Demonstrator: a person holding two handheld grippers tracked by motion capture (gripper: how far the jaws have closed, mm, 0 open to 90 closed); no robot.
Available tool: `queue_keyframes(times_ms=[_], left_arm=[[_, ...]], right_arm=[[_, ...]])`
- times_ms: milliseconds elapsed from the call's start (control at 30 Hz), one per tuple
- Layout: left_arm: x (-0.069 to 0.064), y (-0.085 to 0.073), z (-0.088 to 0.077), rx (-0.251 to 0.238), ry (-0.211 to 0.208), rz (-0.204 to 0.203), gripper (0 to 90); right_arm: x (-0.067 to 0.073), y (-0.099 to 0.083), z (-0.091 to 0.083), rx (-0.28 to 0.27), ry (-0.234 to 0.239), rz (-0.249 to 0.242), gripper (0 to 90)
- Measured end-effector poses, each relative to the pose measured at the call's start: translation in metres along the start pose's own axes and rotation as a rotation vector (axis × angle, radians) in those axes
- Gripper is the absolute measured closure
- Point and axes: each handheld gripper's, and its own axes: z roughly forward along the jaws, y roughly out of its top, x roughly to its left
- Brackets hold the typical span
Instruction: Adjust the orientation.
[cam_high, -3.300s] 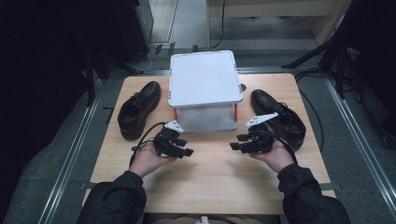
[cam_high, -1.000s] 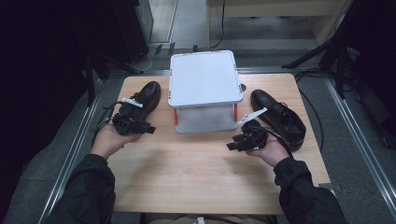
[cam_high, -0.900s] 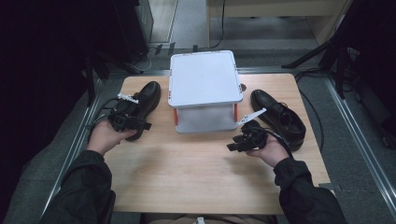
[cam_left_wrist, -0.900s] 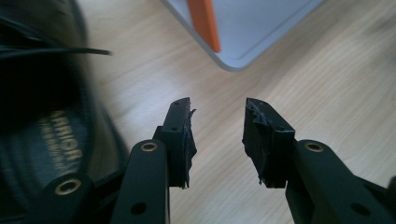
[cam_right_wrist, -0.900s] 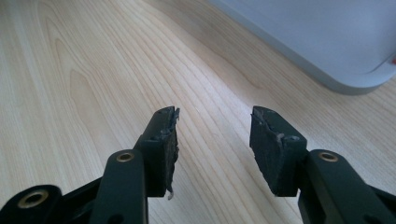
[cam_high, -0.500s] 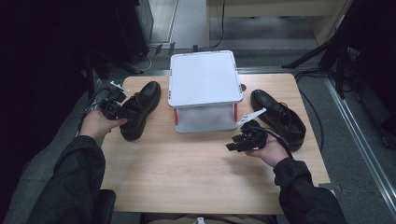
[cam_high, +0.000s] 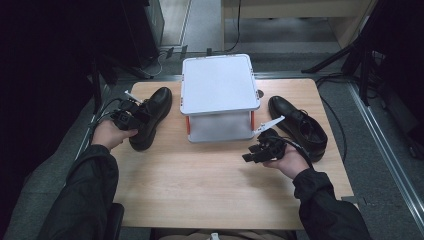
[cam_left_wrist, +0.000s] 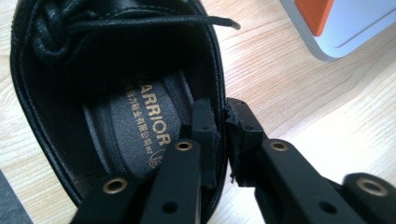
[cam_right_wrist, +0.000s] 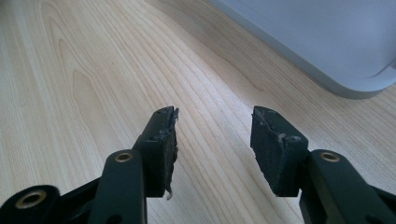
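Two shoes flank my box (cam_high: 219, 82); left gripper (cam_left_wrist: 219, 135) pinches the left shoe (cam_high: 152, 114) collar for lifting, right gripper (cam_right_wrist: 214, 140) idles agape above the table (cam_high: 200, 185).

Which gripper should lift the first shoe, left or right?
Left. The left gripper has its jaws closed over the collar wall of the left shoe, one inside, one outside. The right gripper hangs open above bare table, beside the white box.
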Motion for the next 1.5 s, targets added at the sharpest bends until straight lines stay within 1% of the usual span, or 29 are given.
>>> queue_keyframes(times_ms=[133,200,300,333,367,400,433,467,500,600,700,867,900,1000,1033,1067,1133,1167,1233,1300,1333,1400,1500], left_arm=[[0.0,0.001,0.0,0.008,0.002,-0.009,84.0],[-0.001,0.003,0.0,0.012,-0.002,-0.031,84.4],[-0.003,0.009,0.0,0.032,0.002,-0.05,84.6],[-0.005,0.012,-0.001,0.033,0.003,-0.06,84.6],[-0.009,0.018,-0.001,0.03,0.002,-0.076,84.7],[-0.009,0.018,-0.001,0.03,0.002,-0.076,84.8],[-0.012,0.023,-0.001,0.027,0.001,-0.094,84.8],[-0.014,0.025,-0.001,0.025,0.001,-0.096,84.7],[-0.017,0.029,0.0,0.024,0.0,-0.11,84.8],[-0.026,0.037,0.005,0.032,0.007,-0.124,84.6],[-0.033,0.043,0.012,0.041,0.003,-0.134,84.4],[-0.034,0.042,0.018,0.042,-0.015,-0.154,83.8],[-0.034,0.041,0.019,0.032,-0.022,-0.161,83.5],[-0.033,0.039,0.018,0.029,-0.026,-0.17,81.8],[-0.032,0.039,0.019,0.033,-0.016,-0.172,76.9],[-0.032,0.039,0.019,0.033,-0.016,-0.172,72.4],[-0.032,0.04,0.016,0.024,-0.04,-0.192,70.7],[-0.032,0.04,0.013,0.016,-0.042,-0.196,69.9],[-0.032,0.042,0.004,0.0,-0.034,-0.185,69.2],[-0.029,0.043,-0.004,-0.014,-0.032,-0.191,68.4],[-0.026,0.043,-0.011,-0.029,-0.03,-0.204,68.4],[-0.02,0.043,-0.021,-0.032,-0.013,-0.212,68.4],[-0.008,0.039,-0.032,-0.037,-0.004,-0.244,68.0]], right_arm=[[0.0,0.0,0.0,0.0,0.0,0.0,51.1],[0.0,0.0,0.0,-0.001,0.0,0.0,51.2],[0.0,0.0,0.0,-0.001,0.0,-0.002,51.3],[0.0,0.0,0.0,0.0,0.0,-0.002,51.3],[0.0,0.0,0.001,0.003,-0.001,-0.002,51.4],[0.0,0.0,0.001,0.003,-0.001,-0.002,51.4],[0.0,0.0,0.001,0.003,-0.001,-0.001,51.4],[0.0,0.0,0.0,0.003,-0.001,-0.002,51.4],[0.0,0.0,0.0,0.002,-0.001,-0.003,51.4],[-0.001,0.0,0.0,0.004,-0.002,-0.001,51.4],[-0.001,0.0,-0.001,0.003,-0.002,-0.004,51.5],[-0.001,-0.001,-0.001,0.005,-0.004,-0.006,51.4],[-0.001,-0.001,-0.001,0.006,-0.002,-0.006,51.4],[-0.001,-0.001,0.0,0.008,0.0,-0.007,51.4],[0.0,0.0,0.001,0.009,0.0,-0.008,51.3],[0.0,0.0,0.001,0.013,0.0,-0.005,51.3],[0.0,0.0,0.002,0.015,0.002,-0.005,51.2],[0.001,0.0,0.002,0.014,0.003,-0.008,51.2],[0.001,0.0,0.002,0.014,0.003,-0.01,51.1],[0.0,0.0,0.002,0.016,0.003,-0.007,51.1],[0.0,0.0,0.002,0.016,0.002,-0.006,51.1],[0.0,-0.001,0.001,0.014,0.002,-0.005,51.1],[0.0,-0.001,0.001,0.013,0.003,-0.004,51.0]])
